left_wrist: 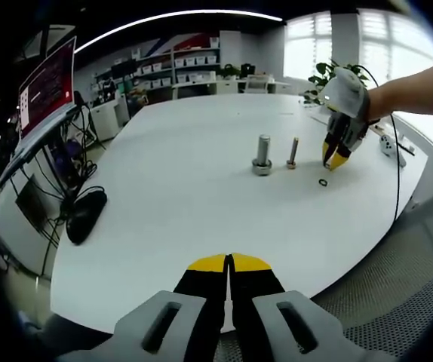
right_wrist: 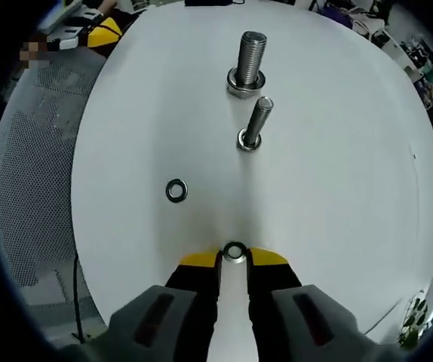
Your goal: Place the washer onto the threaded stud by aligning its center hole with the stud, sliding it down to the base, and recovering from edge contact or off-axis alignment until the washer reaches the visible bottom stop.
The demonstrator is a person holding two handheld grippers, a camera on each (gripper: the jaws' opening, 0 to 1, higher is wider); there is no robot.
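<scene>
Two threaded studs stand upright on the white table (right_wrist: 337,188): a thick one (right_wrist: 248,60) with a washer around its base, and a thinner one (right_wrist: 256,121) nearer to me. My right gripper (right_wrist: 234,256) is shut on a small steel washer (right_wrist: 234,253), pinched between its yellow tips a short way before the thin stud. A second washer (right_wrist: 176,190) lies flat on the table to the left. In the left gripper view the right gripper (left_wrist: 330,162) hangs just right of the thin stud (left_wrist: 293,153) and thick stud (left_wrist: 262,154), above the loose washer (left_wrist: 323,182). My left gripper (left_wrist: 229,264) is shut and holds nothing, at the table's near edge.
A monitor (left_wrist: 47,87) on a stand with cables and a black object (left_wrist: 86,215) sit left of the table. Shelves (left_wrist: 179,64) and a plant (left_wrist: 326,75) line the far wall. A grey mesh chair (right_wrist: 32,166) stands by the table edge.
</scene>
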